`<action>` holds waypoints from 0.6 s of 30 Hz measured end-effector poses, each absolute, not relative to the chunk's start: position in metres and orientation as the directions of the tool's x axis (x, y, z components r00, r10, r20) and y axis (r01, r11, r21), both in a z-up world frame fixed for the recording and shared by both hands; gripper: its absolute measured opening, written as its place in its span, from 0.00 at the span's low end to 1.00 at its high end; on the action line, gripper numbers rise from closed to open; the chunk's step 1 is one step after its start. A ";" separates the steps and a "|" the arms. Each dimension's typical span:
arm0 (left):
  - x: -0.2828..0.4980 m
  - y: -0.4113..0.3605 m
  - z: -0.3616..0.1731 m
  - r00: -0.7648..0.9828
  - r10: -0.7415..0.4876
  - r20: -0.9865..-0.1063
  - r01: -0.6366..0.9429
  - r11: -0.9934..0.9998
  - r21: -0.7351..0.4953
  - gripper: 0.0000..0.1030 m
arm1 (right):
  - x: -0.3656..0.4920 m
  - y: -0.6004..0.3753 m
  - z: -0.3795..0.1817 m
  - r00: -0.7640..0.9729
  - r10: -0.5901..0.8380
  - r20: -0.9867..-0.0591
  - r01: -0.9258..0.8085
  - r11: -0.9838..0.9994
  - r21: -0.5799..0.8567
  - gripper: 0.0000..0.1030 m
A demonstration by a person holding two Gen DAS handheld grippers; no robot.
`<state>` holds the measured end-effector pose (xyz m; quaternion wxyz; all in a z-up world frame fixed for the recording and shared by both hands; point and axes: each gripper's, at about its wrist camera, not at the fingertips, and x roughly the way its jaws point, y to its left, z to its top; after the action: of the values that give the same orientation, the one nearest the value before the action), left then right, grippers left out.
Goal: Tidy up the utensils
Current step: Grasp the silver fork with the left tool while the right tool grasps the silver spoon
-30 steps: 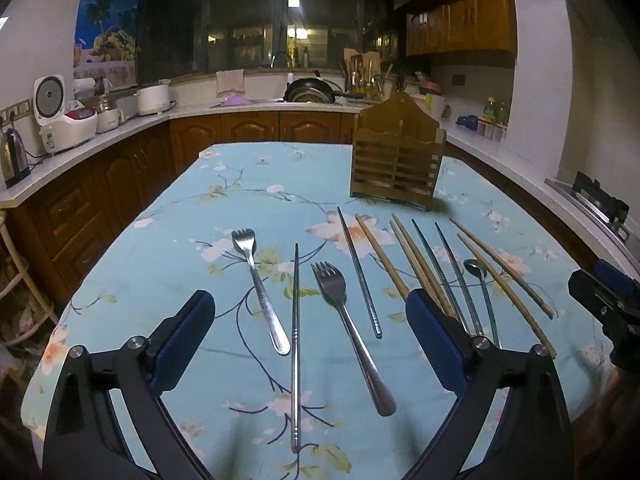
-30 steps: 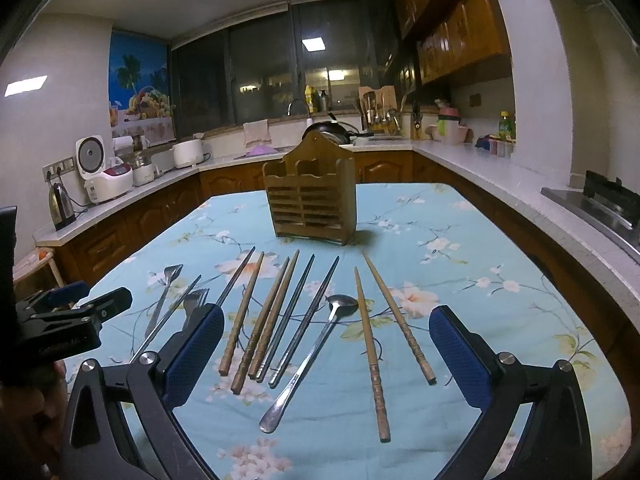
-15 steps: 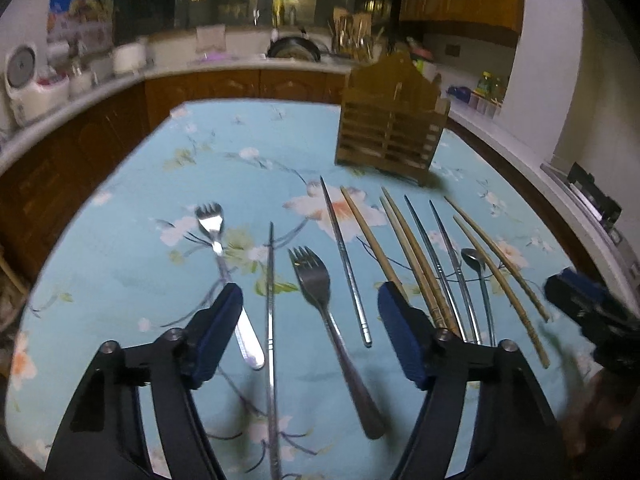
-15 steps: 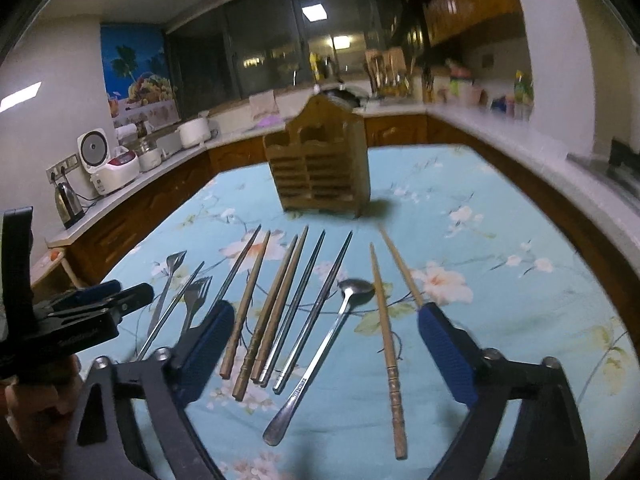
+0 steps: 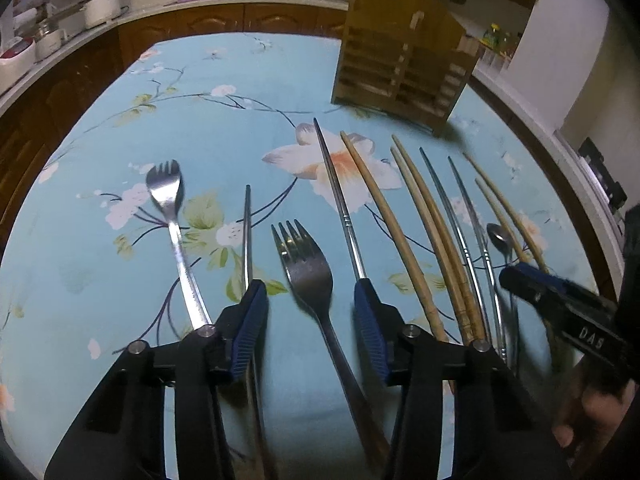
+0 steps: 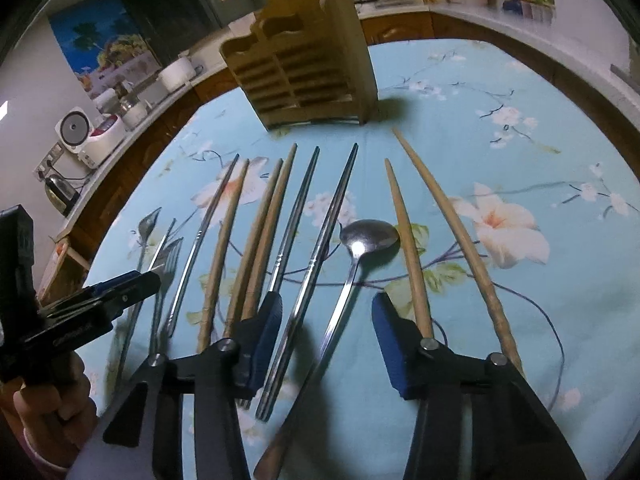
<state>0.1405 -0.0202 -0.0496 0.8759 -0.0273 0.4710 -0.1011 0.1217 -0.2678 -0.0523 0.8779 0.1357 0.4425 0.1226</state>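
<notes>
The counter (image 5: 224, 80) under me is covered with a light blue cloth with flowers, and it carries all the utensils. At its far side the wooden utensil holder (image 5: 404, 76) stands upright, apart from the row of utensils.

My left hand-held gripper (image 5: 310, 320) is low over the cloth. Its blue fingers (image 5: 250, 320) are partly open, and the dark fork (image 5: 310, 276) lies between them on the cloth; I cannot tell if the pads touch it. My right hand-held gripper (image 6: 324, 336) is also low and partly open. Between its fingers lie the handle of the spoon (image 6: 370, 236) and one metal chopstick (image 6: 320, 248), both flat on the cloth and not gripped.

The wooden chopsticks (image 6: 412, 248) lie in a loose row that points toward the holder, two of them on the right of the spoon and the others (image 6: 260, 240) on its left. More metal chopsticks (image 5: 340, 204) lie among them, and one metal chopstick (image 5: 248, 232) lies between the two forks. The lighter fork (image 5: 170, 200) lies at the left end of the row, just beside my left hand-held gripper, with its tines away from me.
</notes>
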 end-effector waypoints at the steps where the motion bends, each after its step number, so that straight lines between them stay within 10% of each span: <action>1: 0.144 -0.023 -0.052 0.526 -0.202 -0.826 0.156 0.978 -0.140 0.39 | 0.125 -0.267 -0.052 0.577 0.328 -0.748 -0.094 0.936 0.339 0.44; 18: 0.144 -0.031 -0.043 0.565 -0.232 -0.792 0.230 0.966 -0.120 0.21 | 0.144 -0.271 -0.047 0.584 0.294 -0.757 -0.102 0.951 0.291 0.02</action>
<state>0.1444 -0.0310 -0.0428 0.8845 -0.0015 0.4479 -0.1306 0.1436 -0.2707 -0.0470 0.8832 0.1086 0.4423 0.1122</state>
